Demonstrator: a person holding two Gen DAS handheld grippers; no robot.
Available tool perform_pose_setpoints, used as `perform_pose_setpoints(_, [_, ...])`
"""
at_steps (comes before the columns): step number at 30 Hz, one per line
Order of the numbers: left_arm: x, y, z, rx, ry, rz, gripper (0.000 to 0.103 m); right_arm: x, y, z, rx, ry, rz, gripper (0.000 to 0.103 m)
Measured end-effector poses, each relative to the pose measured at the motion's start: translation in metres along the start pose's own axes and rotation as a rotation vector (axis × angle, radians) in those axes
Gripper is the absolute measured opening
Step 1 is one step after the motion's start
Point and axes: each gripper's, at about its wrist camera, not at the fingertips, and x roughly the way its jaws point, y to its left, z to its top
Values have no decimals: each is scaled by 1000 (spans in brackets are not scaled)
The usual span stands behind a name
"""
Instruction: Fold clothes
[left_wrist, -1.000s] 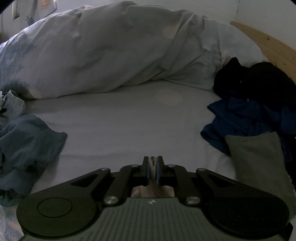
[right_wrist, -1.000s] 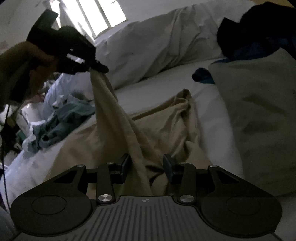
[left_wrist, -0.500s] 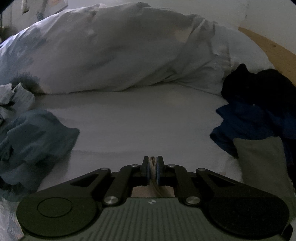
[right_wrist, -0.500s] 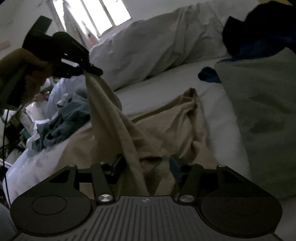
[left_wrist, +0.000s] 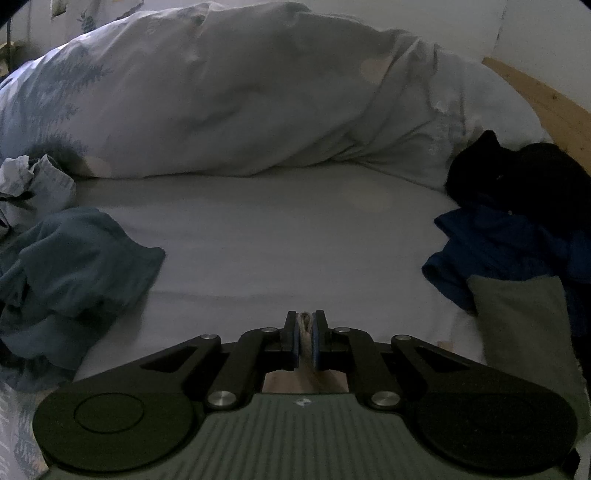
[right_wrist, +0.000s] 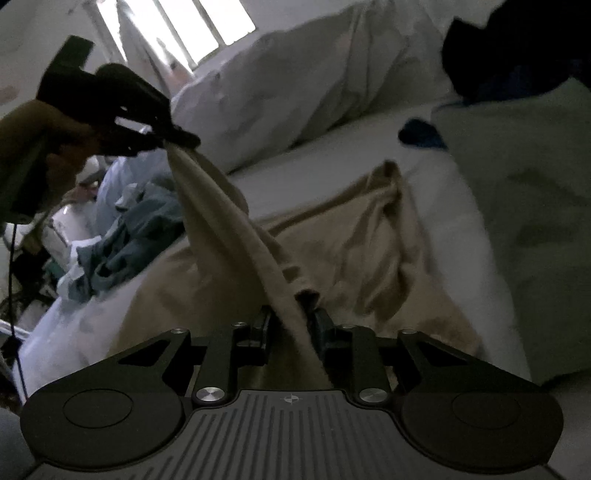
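The left claw (left_wrist: 304, 334) is clenched on a bunched edge of the beige garment (right_wrist: 354, 236), holding it raised above the bed (left_wrist: 295, 229). From that pinch the cloth runs down in a taut ridge to the right claw (right_wrist: 291, 325), whose fingers sit close on either side of the fold; whether they actually pinch it is unclear. The rest of the beige garment lies crumpled on the bed's sheet, between a heap of blue-grey clothes (right_wrist: 125, 240) and a folded grey-green garment (right_wrist: 524, 206). Behind the beige garment lies a white duvet (left_wrist: 229, 96)
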Motion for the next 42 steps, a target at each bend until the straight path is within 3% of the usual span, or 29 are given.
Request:
perform_pose_setpoints(9, [1,4,1,-13,3,10,10,8,-5,-2,51,8,25,38])
perform_pose_setpoints(10, [1,4,0,-14,5,10,10,7,-4,-2,42,1,19,35])
perform_pose_setpoints(11, [1,4,0,-14,6,11,10,6,-2,-3,32,-4,13,16])
perform_pose_setpoints(12, [2,3,0,-11,7,15,10,3,1,-4,17,-13,25,7])
perform_pose_setpoints(20, [10,-11,5,-27,19,-16,10,-45,27,-14,5,-129,-17,7])
perform_pose_setpoints(31, [34,-102,-1,64,52,-119,10,-110,45,-27,85,-215,-77,7])
perform_pose_setpoints(37, [60,-151,-9,143,73,-115,10,-114,24,-31,137,-195,-142,7])
perform_pose_setpoints(42, [88,-167,-21,171,87,-79,10,-100,3,-41,193,-136,-197,8])
